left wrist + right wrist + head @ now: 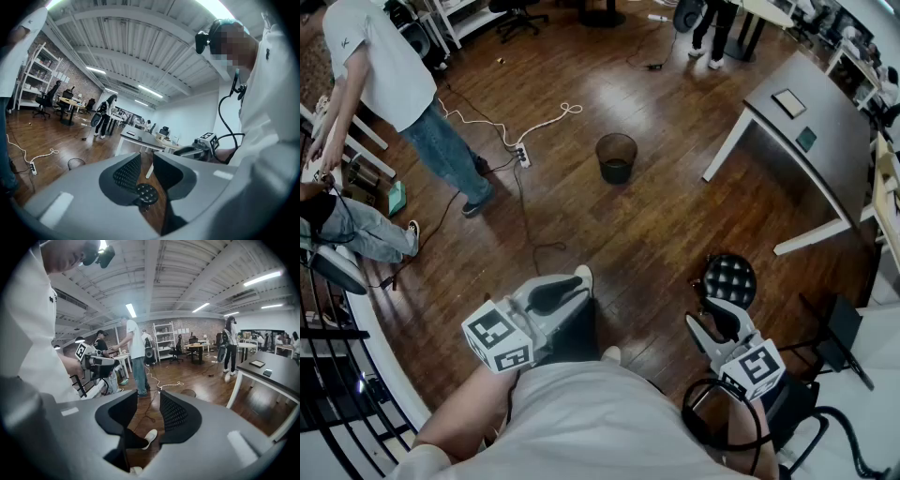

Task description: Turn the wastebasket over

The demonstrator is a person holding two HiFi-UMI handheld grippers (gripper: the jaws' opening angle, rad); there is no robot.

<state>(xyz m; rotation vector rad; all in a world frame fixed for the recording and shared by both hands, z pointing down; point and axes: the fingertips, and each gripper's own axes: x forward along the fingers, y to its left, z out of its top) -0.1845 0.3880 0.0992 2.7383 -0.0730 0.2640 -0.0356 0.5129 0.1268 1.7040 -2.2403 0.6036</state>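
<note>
While the wastebasket (616, 157) stands upright on the wood floor (675, 225), mouth up, the head view puts it well ahead of both grippers, roughly between their lines and, I judge, a little nearer the left gripper (565, 287) than the right gripper (712, 317). Seen from the left gripper view, the wastebasket (76, 163) lies far off, left of the jaws, which stand slightly apart and empty. Seen from the right gripper view, the wastebasket (189, 393) shows just right of the gap; these 2 jaws gape wide, holding nothing.
</note>
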